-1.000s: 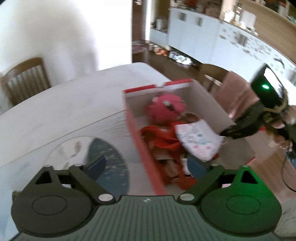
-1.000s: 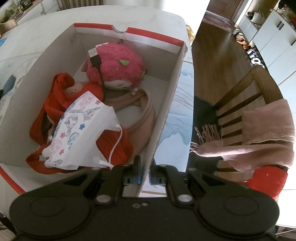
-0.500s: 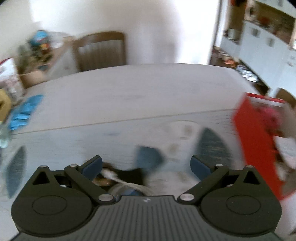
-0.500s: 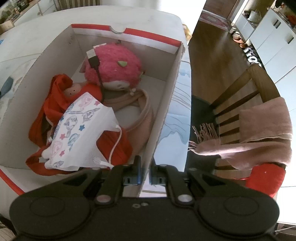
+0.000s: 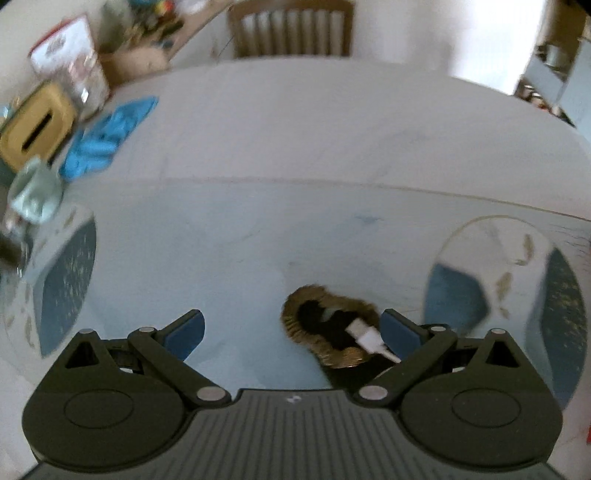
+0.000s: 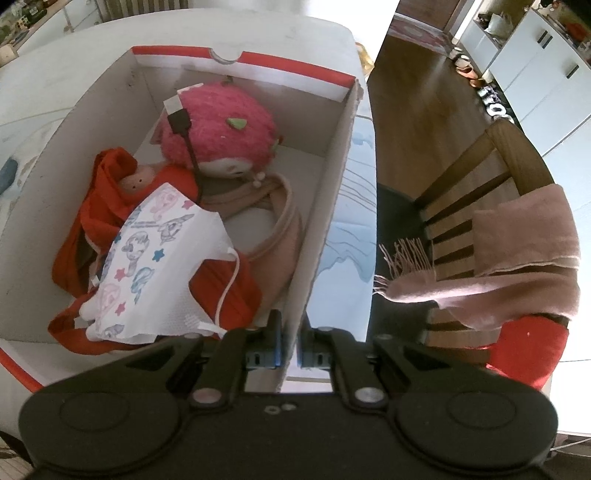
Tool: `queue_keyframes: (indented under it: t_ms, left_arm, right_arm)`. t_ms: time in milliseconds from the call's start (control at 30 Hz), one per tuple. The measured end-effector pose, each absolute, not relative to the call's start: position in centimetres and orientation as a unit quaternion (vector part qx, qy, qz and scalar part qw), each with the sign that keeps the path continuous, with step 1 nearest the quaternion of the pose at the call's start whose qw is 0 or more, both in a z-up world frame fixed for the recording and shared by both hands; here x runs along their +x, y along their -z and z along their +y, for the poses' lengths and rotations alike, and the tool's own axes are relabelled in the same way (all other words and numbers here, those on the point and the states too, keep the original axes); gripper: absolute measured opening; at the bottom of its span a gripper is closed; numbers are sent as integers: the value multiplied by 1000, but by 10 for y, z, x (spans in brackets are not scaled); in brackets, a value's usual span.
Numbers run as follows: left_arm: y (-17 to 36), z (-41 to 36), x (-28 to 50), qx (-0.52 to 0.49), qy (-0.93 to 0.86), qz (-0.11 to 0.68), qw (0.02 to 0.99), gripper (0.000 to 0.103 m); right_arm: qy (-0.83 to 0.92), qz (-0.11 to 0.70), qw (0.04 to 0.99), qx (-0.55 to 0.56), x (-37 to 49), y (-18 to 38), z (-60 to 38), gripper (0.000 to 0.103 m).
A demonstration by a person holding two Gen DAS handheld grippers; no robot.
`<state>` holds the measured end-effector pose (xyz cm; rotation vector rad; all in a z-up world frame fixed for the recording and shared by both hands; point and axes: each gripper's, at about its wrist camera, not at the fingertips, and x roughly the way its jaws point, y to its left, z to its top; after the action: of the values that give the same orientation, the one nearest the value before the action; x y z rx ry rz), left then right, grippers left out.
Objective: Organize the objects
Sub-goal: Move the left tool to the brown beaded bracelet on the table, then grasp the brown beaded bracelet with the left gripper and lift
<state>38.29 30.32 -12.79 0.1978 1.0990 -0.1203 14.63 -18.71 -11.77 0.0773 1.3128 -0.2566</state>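
In the left wrist view my left gripper (image 5: 291, 328) hangs open above the pale blue tablecloth (image 5: 258, 240). A black item with a gold fringe and a white tag (image 5: 334, 334) lies on the cloth between the fingers, close to the right one. In the right wrist view my right gripper (image 6: 290, 341) is shut on the near right wall of the red-and-white cardboard box (image 6: 325, 206). Inside the box lie a pink plush toy (image 6: 225, 129), a red-clothed doll (image 6: 125, 184), a patterned white face mask (image 6: 159, 258) and a pink band (image 6: 284, 229).
A blue cloth (image 5: 107, 136), a yellow tissue box (image 5: 35, 129) and a pale green cup (image 5: 33, 192) sit at the table's left. A wooden chair (image 5: 291, 27) stands beyond the table. Another chair (image 6: 487, 206) draped with a pink scarf (image 6: 517, 266) stands right of the box.
My left gripper has swung left away from the box and dropped toward the tablecloth, bringing the gold-fringed item between its fingers. The right gripper has stayed clamped on the box wall.
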Motion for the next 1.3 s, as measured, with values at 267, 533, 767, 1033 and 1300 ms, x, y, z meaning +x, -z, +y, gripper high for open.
queue_keyframes:
  t_ms: [267,533,767,1033,1300]
  left_arm:
    - [157,322,404,28,-10,573,819,79]
    - [167,317,404,2,-7,584,812,54]
    - [164,309,401,-8,27,578,815,17]
    - [147,312,395,-12,34,560,828,7]
    - [97,309,381,3,75,528,846,7]
  right_arm:
    - [125,612,780,38,148,120,-186,6]
    - [126,612,780,38,148,121,-187,7]
    - [126,612,780,33,148,121,-185,7]
    - [125,611,781,30,147,120,-184,7]
    - [122,609,783,29,146,120,-184,7]
